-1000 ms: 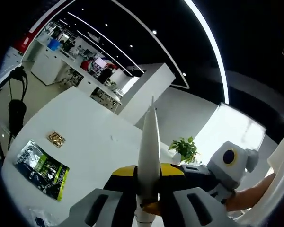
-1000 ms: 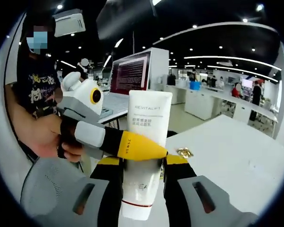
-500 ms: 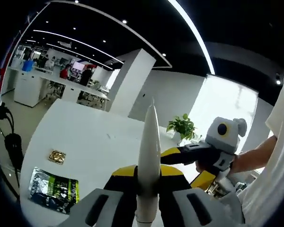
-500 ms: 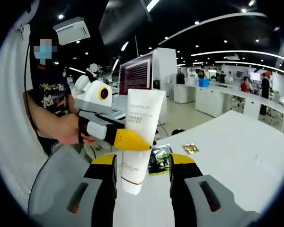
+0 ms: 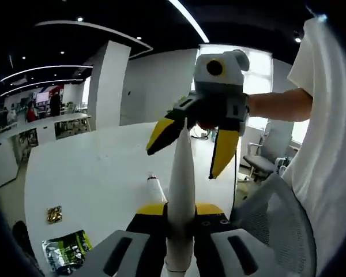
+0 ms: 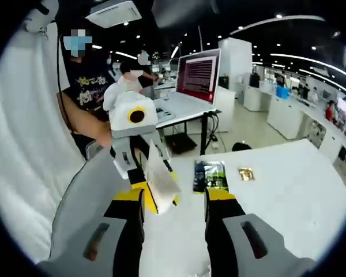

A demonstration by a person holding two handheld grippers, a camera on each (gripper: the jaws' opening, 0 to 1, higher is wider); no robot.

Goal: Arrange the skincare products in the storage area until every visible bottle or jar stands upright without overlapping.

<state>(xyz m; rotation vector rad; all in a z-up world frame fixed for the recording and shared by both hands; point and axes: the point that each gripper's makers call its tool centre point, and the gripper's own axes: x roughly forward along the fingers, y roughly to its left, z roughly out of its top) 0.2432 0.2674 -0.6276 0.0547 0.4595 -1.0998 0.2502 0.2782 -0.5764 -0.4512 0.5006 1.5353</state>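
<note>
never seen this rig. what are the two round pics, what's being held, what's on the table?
There is no robot arm: a person holds one handheld gripper in each hand, and a fisheye camera rides on each, looking out along its fingers.

In the left gripper view, the left gripper is shut on a white tube, seen edge-on. The right gripper hangs open beyond it, its yellow-tipped fingers spread.

In the right gripper view, the right gripper's own fingers rise from the bottom, apart and holding nothing. Past them the left gripper appears, carrying the tube.

On the white table lie a dark green packet and a small gold sachet. The left gripper view also shows a small white bottle-like item on the table; I can't tell what it is.
</note>
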